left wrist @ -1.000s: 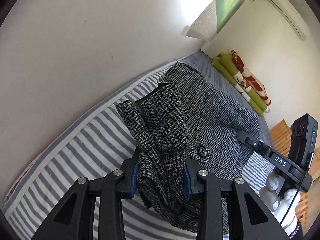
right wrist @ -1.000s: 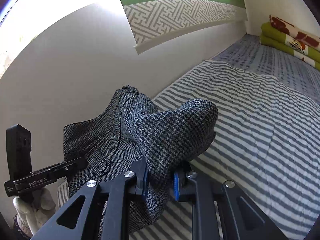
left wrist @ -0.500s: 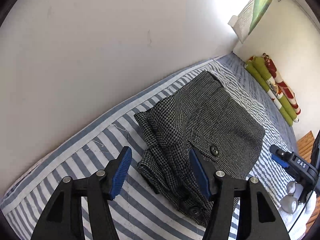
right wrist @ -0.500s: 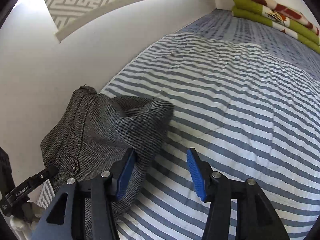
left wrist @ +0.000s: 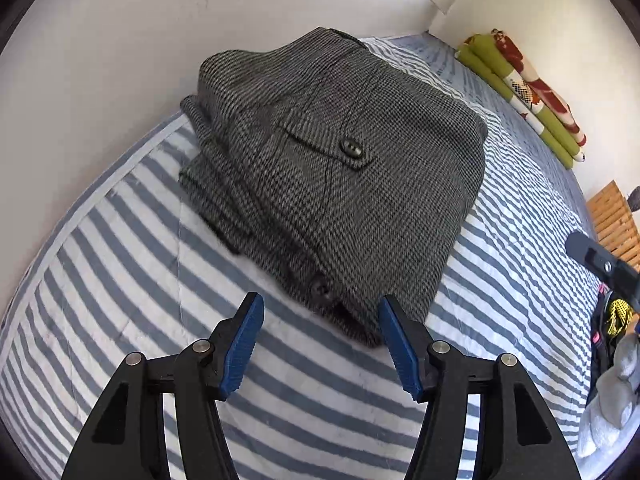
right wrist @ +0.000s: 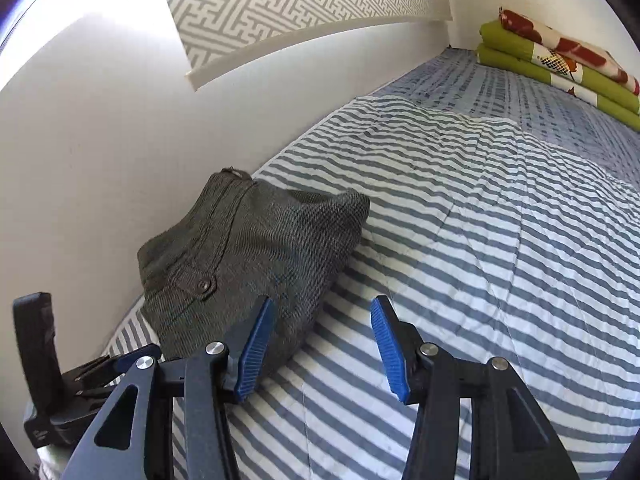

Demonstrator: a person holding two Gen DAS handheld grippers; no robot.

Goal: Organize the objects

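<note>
folded grey tweed trousers [left wrist: 340, 168] lying on the striped bedcover [left wrist: 132, 288], pushed up close to the white wall [left wrist: 120, 40], probably so the rest of the bed stays free for whatever gets sorted next. folded into a thick, fairly square bundle with the buttoned back pocket [left wrist: 332, 146] facing up and a second button [left wrist: 319, 289] showing at the near edge; layers on the left side a bit uneven, so the stack looks loosely squared rather than crisp

left gripper [left wrist: 320, 344] spread wide with nothing between the blue pads [left wrist: 242, 346], hanging just short of the near edge of the bundle and not touching it. right gripper [right wrist: 322, 350] equally wide and holding nothing, aimed mostly at bare stripes; its left pad sits just in front of the trousers' [right wrist: 248, 256] lower corner in that view, though contact cannot be told. other gripper's body visible at the lower left of the right view, so both tools sit close together on the same side of the bundle

judging by this, fold looks finished and set down. likely next: either tidy the uneven left edge or turn to another item. soft, heavy cloth, so likely to hold its fold if left alone but to slump if nudged from one corner

folded green and red blankets [right wrist: 560, 64] stacked at the far end of the bed, well apart from the trousers
</note>
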